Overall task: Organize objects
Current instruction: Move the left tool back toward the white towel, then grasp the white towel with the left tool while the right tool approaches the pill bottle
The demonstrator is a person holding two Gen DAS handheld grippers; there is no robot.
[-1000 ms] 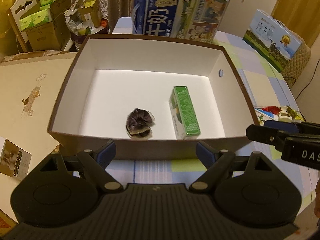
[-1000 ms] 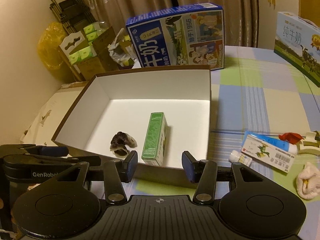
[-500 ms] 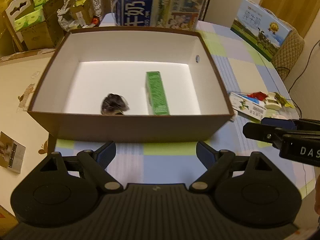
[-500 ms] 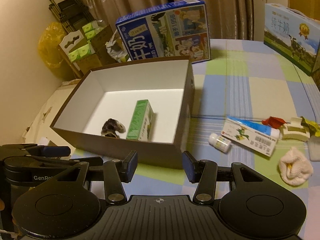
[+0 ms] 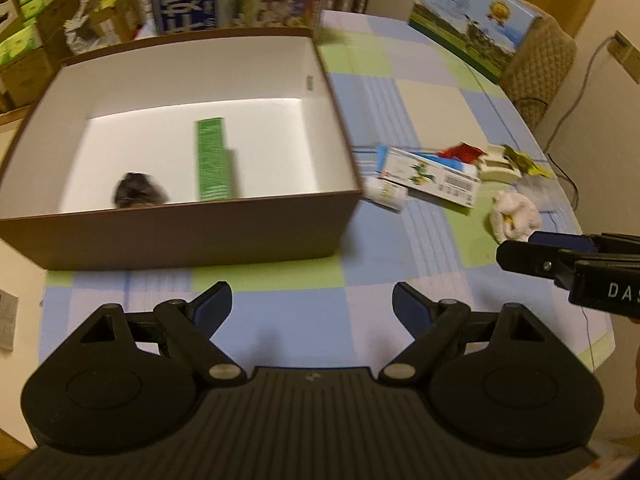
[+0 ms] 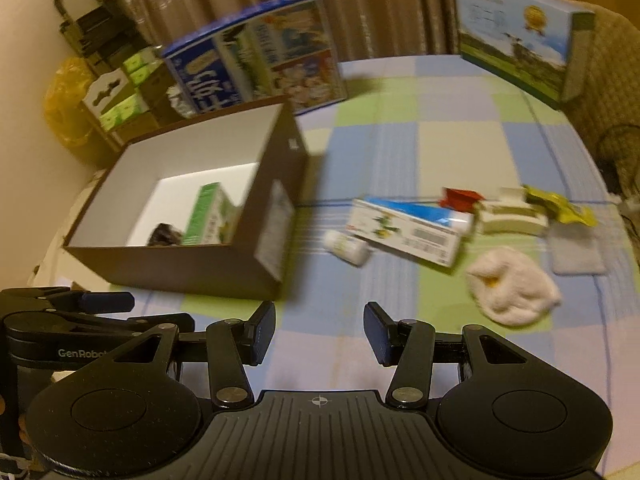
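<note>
I see the open box (image 5: 180, 236) on the table's (image 5: 420, 100) left part. Inside it, the carton (image 5: 212, 164) lies lengthwise, with the crumpled wrapper (image 5: 138, 196) to its left against the near wall. Right of the box: small bottle (image 5: 386, 192), just beside the flat pack (image 5: 432, 176); the cloth wad (image 5: 514, 216) nearer me. 2 big cartons stand behind: 1 (image 6: 260, 60) behind the box, 1 (image 6: 520, 36) far right.

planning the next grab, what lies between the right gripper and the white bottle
Only bare checked tablecloth lies between the right gripper and the white bottle, clearest in the right wrist view.
</note>
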